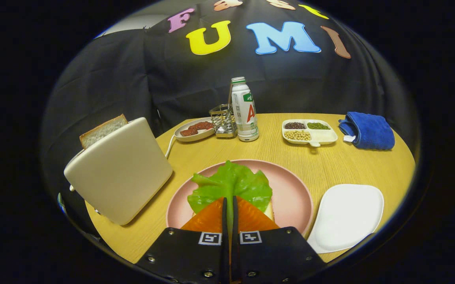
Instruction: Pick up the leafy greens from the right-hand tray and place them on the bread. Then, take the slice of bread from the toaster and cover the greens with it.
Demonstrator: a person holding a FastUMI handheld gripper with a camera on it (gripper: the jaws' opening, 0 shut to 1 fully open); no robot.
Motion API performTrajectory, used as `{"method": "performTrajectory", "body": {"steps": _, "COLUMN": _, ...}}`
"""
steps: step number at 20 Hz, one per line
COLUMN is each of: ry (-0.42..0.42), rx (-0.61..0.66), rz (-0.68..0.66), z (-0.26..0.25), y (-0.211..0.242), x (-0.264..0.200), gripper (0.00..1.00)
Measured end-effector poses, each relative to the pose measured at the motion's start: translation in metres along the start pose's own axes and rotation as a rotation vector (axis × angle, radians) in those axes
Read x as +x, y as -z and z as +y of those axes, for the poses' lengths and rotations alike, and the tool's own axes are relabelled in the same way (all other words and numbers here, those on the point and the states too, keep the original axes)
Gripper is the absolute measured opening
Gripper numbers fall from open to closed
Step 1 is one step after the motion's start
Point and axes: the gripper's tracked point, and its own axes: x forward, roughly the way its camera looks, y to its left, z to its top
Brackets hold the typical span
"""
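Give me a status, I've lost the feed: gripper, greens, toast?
Gripper shut on leafy greens, over the bread on pink plate. Toast slice up in toaster. White tray bare. Nothing in the way.

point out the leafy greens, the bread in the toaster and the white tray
leafy greens (231, 183), gripper view, middle of the leaf, held by the shut gripper (229, 202) over the pink plate (290, 189)
slice of bread (103, 130), gripper view, cut face sticking up out of the toaster (120, 173)
white tray (347, 215), gripper view, bare middle
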Motion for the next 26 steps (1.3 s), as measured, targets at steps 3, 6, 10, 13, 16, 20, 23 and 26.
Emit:
{"method": "performTrajectory", "body": {"steps": 3, "ry": 0.004, "rx": 0.009, "rz": 0.018, "z": -0.001, "y": 0.004, "x": 0.002, "gripper": 0.03}}
{"method": "performTrajectory", "body": {"steps": 6, "ry": 0.022, "rx": -0.003, "rz": 0.012, "z": -0.004, "y": 0.003, "x": 0.002, "gripper": 0.14}}
{"method": "performTrajectory", "body": {"steps": 10, "ry": 0.068, "rx": -0.066, "rz": -0.026, "z": -0.005, "y": -0.005, "x": -0.006, "gripper": 0.63}}
{"method": "performTrajectory", "body": {"steps": 13, "ry": 0.087, "rx": -0.098, "rz": -0.084, "z": 0.001, "y": -0.02, "x": -0.018, "gripper": 0.68}}
{"method": "performTrajectory", "body": {"steps": 16, "ry": 0.073, "rx": -0.094, "rz": -0.119, "z": 0.015, "y": -0.036, "x": -0.031, "gripper": 0.68}}
{"method": "performTrajectory", "body": {"steps": 20, "ry": 0.087, "rx": -0.106, "rz": -0.163, "z": 0.037, "y": -0.055, "x": -0.046, "gripper": 0.68}}
{"method": "performTrajectory", "body": {"steps": 23, "ry": 0.031, "rx": -0.087, "rz": -0.207, "z": 0.072, "y": -0.074, "x": -0.053, "gripper": 0.68}}
{"method": "performTrajectory", "body": {"steps": 26, "ry": -0.03, "rx": -0.09, "rz": -0.25, "z": 0.114, "y": -0.095, "x": -0.058, "gripper": 0.68}}
